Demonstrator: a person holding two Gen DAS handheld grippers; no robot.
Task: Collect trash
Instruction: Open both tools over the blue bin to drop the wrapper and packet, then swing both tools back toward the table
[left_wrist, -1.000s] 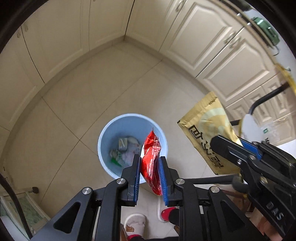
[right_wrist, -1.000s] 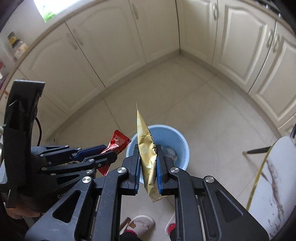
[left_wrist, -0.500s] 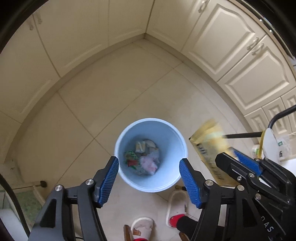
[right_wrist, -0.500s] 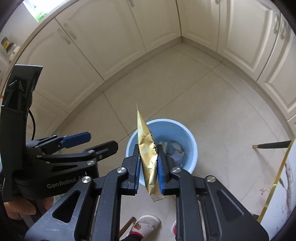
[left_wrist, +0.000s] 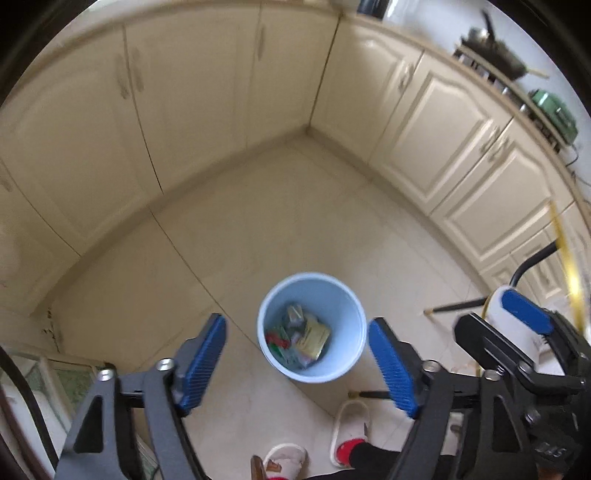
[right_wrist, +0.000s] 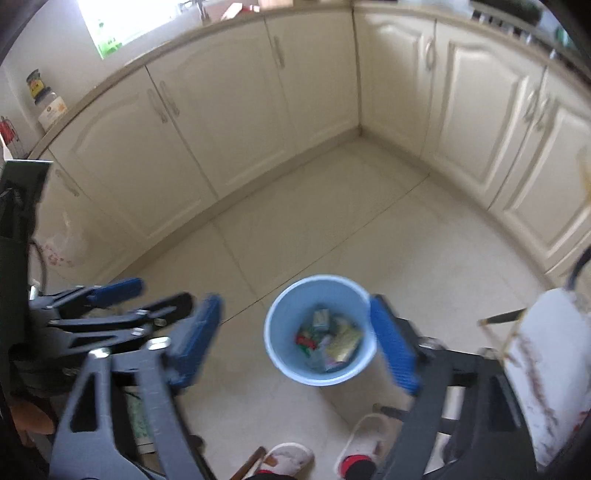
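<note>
A round light-blue trash bin (left_wrist: 312, 363) stands upright and open on the pale tiled floor. Inside lies a loose heap of wrappers: a gold pouch (left_wrist: 314, 338) flat at about four o'clock, a red wrapper (left_wrist: 275, 339) at nine o'clock, and grey-green packets toward twelve.

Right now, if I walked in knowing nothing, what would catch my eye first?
Probably the light blue bin standing alone on the pale tiled floor, with a gold packet and other colourful wrappers lying inside. Next, the two black grippers hovering above it, left gripper and right gripper, blue pads spread wide with nothing between them. Cream cabinets line the corner behind.
</note>
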